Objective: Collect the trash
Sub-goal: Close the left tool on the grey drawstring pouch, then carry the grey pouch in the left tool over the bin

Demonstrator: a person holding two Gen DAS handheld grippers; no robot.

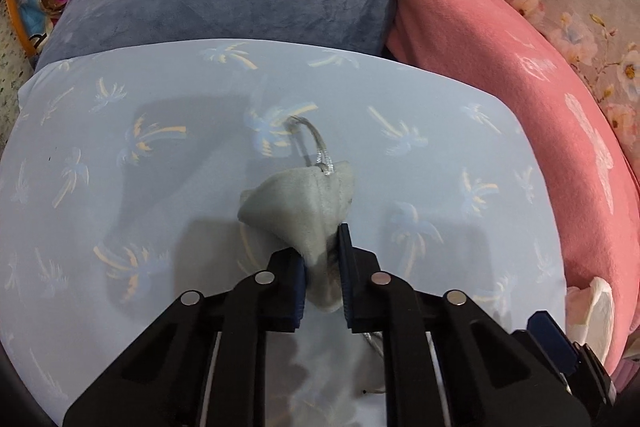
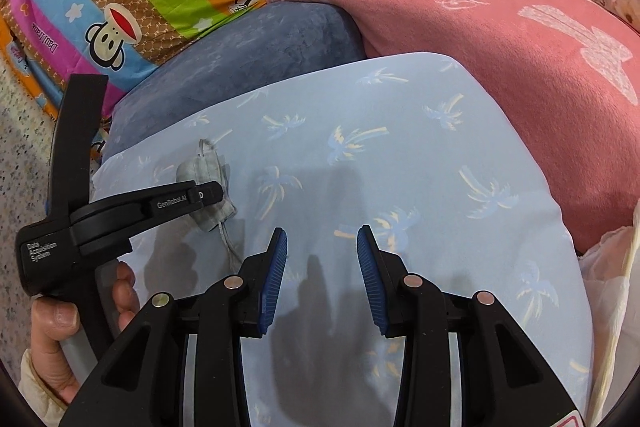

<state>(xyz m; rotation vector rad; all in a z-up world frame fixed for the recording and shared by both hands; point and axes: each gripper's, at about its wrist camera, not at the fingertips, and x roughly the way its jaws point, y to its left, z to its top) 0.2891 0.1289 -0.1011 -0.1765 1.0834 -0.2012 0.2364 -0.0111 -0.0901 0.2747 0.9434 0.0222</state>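
L gripper (image 1: 322, 267) pinching crumpled grey face mask (image 1: 300, 203) on pale-blue palm-print pillow (image 1: 120, 147); R gripper (image 2: 322, 275) half-open, empty.

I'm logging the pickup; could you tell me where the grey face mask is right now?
The grey face mask sits mid-pillow on the light blue pillow, pinched in the left gripper, in front of the dark blue cushion.
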